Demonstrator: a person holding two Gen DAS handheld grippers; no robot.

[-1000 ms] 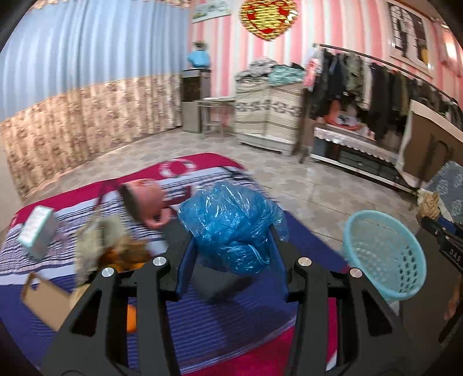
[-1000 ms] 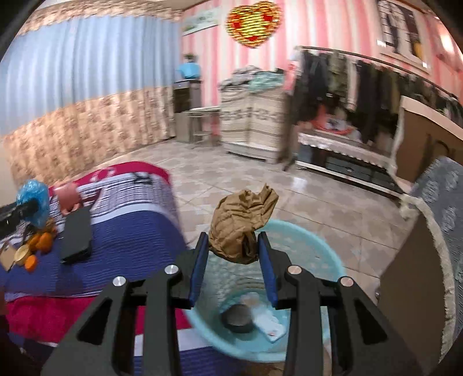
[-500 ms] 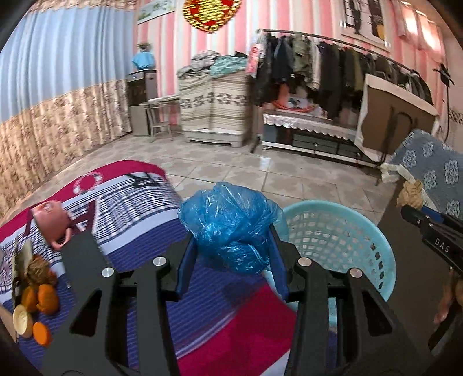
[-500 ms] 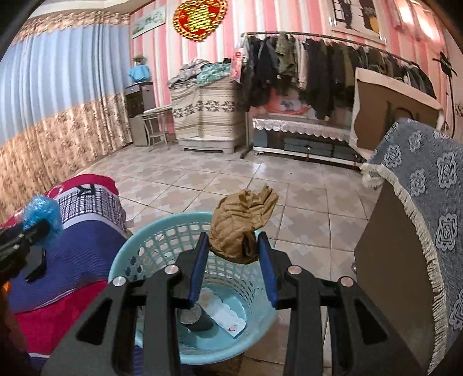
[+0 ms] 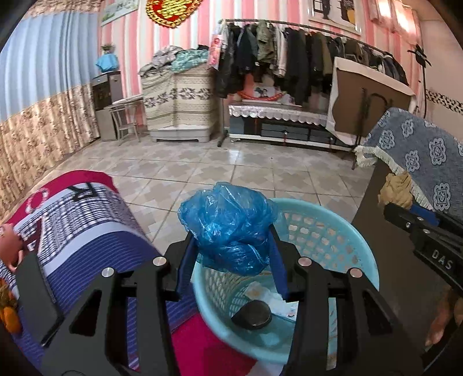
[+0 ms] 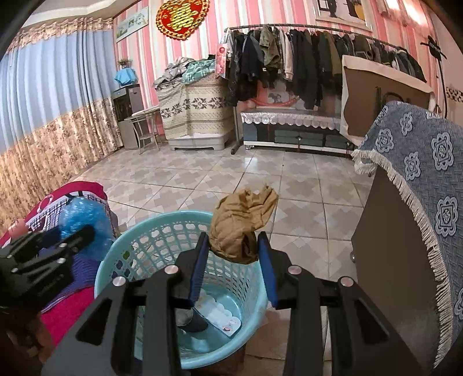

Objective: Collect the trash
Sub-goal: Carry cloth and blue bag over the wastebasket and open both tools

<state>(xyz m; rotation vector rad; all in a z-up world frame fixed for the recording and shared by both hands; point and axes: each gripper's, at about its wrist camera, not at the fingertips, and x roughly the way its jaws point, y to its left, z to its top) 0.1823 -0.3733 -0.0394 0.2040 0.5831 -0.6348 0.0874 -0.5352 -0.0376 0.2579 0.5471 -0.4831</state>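
We see a long rack of dark coats [image 5: 292,55] by the pink striped wall [image 6: 214,26]. A red and gold heart [image 6: 182,18] hangs up high. Blue and flowery curtains [image 6: 49,115] fill the left side. The floor has shiny tiles [image 5: 202,167]. Near us lies a striped blanket [image 5: 84,219], and a blue flowery cloth [image 6: 419,162] with white fringe hangs on the right.
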